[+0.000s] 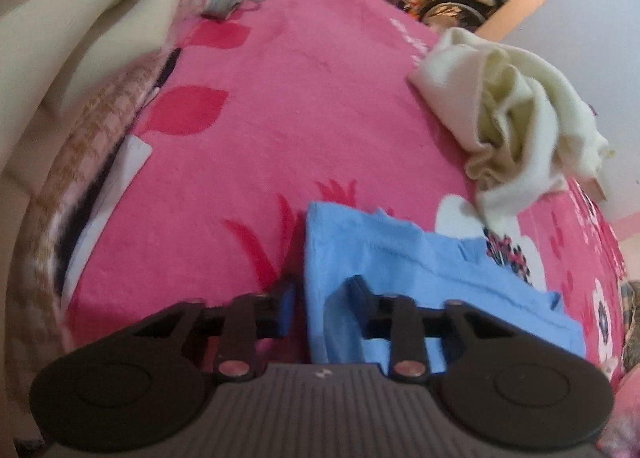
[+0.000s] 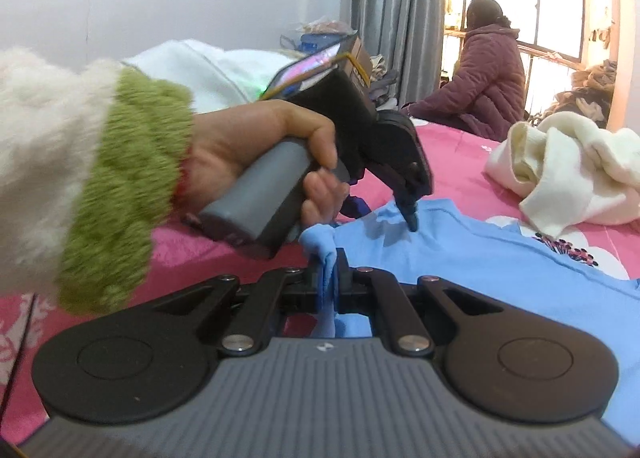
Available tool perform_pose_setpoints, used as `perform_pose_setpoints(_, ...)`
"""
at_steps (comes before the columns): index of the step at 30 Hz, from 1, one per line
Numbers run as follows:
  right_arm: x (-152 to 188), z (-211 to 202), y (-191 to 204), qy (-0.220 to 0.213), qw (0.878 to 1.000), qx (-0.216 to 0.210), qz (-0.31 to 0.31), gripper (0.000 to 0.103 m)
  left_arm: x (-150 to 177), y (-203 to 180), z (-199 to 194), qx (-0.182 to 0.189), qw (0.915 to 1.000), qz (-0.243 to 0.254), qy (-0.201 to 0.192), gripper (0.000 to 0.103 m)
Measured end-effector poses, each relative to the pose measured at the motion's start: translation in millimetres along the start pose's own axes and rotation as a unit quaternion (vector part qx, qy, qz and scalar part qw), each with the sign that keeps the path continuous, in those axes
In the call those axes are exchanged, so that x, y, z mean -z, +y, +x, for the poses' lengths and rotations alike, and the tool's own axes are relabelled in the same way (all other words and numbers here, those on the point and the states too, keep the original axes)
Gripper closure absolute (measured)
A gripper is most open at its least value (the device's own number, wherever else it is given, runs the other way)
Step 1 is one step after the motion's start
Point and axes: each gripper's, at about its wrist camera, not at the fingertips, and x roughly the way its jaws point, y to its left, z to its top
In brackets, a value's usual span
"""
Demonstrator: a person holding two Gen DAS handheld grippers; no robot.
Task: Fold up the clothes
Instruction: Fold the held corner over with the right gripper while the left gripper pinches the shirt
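On the pink flowered bed cover [image 1: 260, 138] lay a light blue garment [image 2: 500, 278], spread mostly flat near the front edge of the bed. The right hand-held gripper [image 2: 330, 278] was clamped on a bunched corner of that blue cloth, a twisted fold rising between its nearly closed fingers. The left hand-held gripper [image 1: 320, 304] pointed steeply down at the garment's far edge; an edge of blue fabric stood up between its fingers, one pad outside the cloth and the other over it, and whether the pads actually pressed the fabric could not be told. A hand [image 2: 256, 154] in a fuzzy white sleeve with a green cuff [image 2: 120, 194] gripped its grey handle. Just beyond the blue garment sat a crumpled cream garment [image 1: 508, 110], apart from it. Along the bed's left side was a heap of beige and checked clothes [image 1: 80, 78]. Farther back, a person in a maroon padded jacket [image 2: 476, 86] sat on the bed by a window with grey curtains [image 2: 396, 10].
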Motion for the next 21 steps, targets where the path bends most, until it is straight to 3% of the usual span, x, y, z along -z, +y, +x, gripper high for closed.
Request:
perform_pose_setpoints(2,-1,-3,-3,-0.005,1.000,0.002,0.006,0.100,-4,1,-3,0.003,0.9998,-0.017,0.007,0.099)
perform_pose_setpoints(7,-8,-17,-20,-0.023,0.999,0.024,0.040,0.100,-2,-21,-6,0.000,0.9999,-0.008,0.009,0.099)
perform_pose_setpoints(14,-10,-48,-59,-0.051,0.988,0.093,0.111,0.101,-1,-77,-14,-0.018,0.9997,0.008,-0.011,0.100)
perform_pose_setpoints(17,-7,-71,-87,-0.072,0.970,0.134,0.192,0.101,3,-115,-20,-0.014,0.9991,0.034,-0.022,0.100)
perform_pose_setpoints(21,12,-101,-120,-0.098,0.936,0.191,0.278,0.101,13,-182,-11,-0.008,0.9965,0.077,-0.032,0.100)
